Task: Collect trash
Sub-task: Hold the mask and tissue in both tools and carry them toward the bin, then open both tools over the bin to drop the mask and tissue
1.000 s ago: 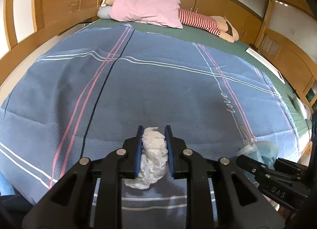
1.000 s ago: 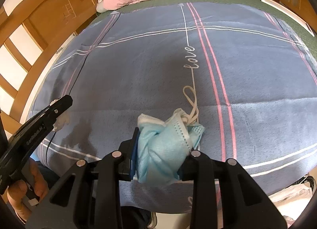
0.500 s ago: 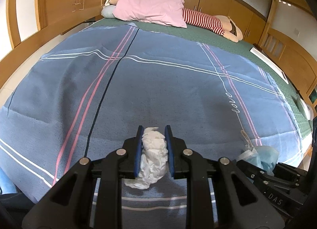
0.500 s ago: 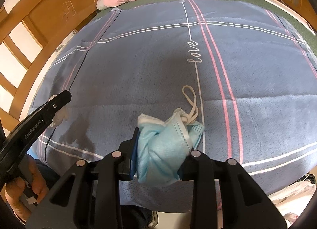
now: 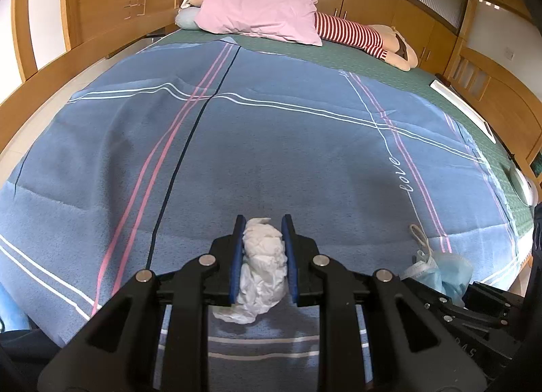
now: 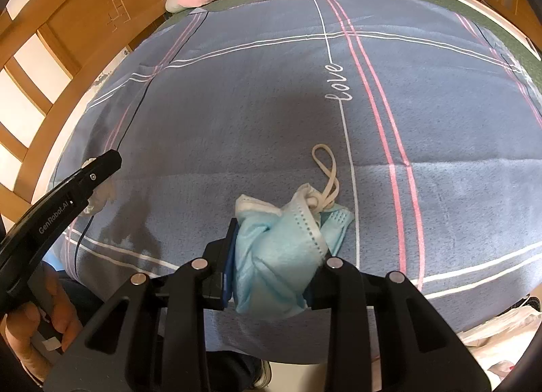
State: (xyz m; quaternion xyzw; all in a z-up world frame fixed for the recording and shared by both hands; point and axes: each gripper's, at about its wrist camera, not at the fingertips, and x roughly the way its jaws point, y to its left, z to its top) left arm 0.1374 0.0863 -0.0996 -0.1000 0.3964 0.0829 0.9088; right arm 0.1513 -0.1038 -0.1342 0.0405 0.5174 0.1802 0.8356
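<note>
left gripper (image 5: 262, 243) jaws clamp crumpled white tissue (image 5: 261, 266) | right gripper (image 6: 274, 256) jaws clamp bunched blue mask (image 6: 274, 256) | both grips unchanged, blanket (image 5: 271, 155) view shifted

Left claw (image 5: 262, 232) closed on a crumpled white tissue (image 5: 261, 266), blue pads pressing it from both sides; the wad's lower end hangs below the fingers, above the blue striped blanket (image 5: 271, 155) covering the bed. At lower right the right claw (image 5: 450, 293) enters the view holding a light-blue face mask (image 5: 447, 270), one white ear loop (image 5: 418, 234) lying on the blanket near the stitched word "love". Far end of bed: pink pillow (image 5: 261, 14) on the green sheet (image 5: 389, 73), with a red-and-white striped plush figure (image 5: 362, 38) lying just beside it; wooden cabinets (image 5: 372, 2) behind.
</note>
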